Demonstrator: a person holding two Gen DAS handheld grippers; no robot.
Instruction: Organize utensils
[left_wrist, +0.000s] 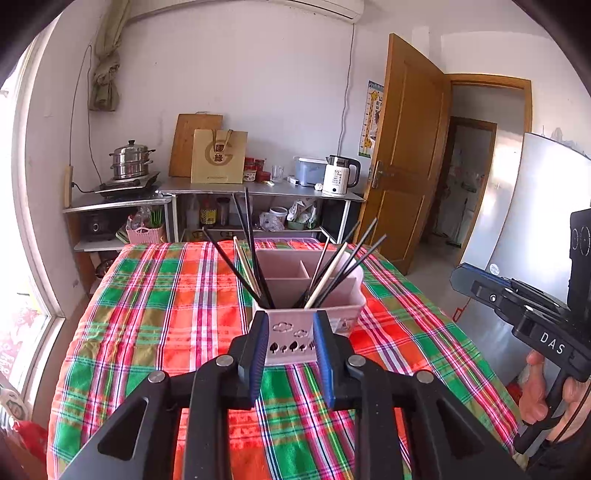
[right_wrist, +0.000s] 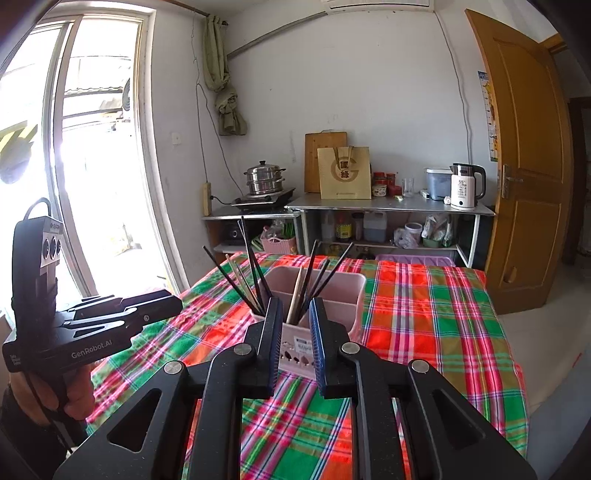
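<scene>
Holder base hidden behind left gripper (left_wrist: 291, 341) fingers; right gripper (right_wrist: 294, 341) likewise blocks it. Pink utensil holder (left_wrist: 341, 306) stands frame centre on plaid tablecloth (left_wrist: 155, 306), black and pale chopsticks (left_wrist: 255, 269) fanned out. Both jaws slightly parted, empty.

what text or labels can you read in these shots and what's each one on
"DAS": on the right gripper body, left wrist view.
"GenRobot.AI": on the left gripper body, right wrist view.
"55": on the white kettle.
Large "G" logo: on the tan paper bag; its inner characters are too small.
Utensil holder sticker: blurred.
</scene>
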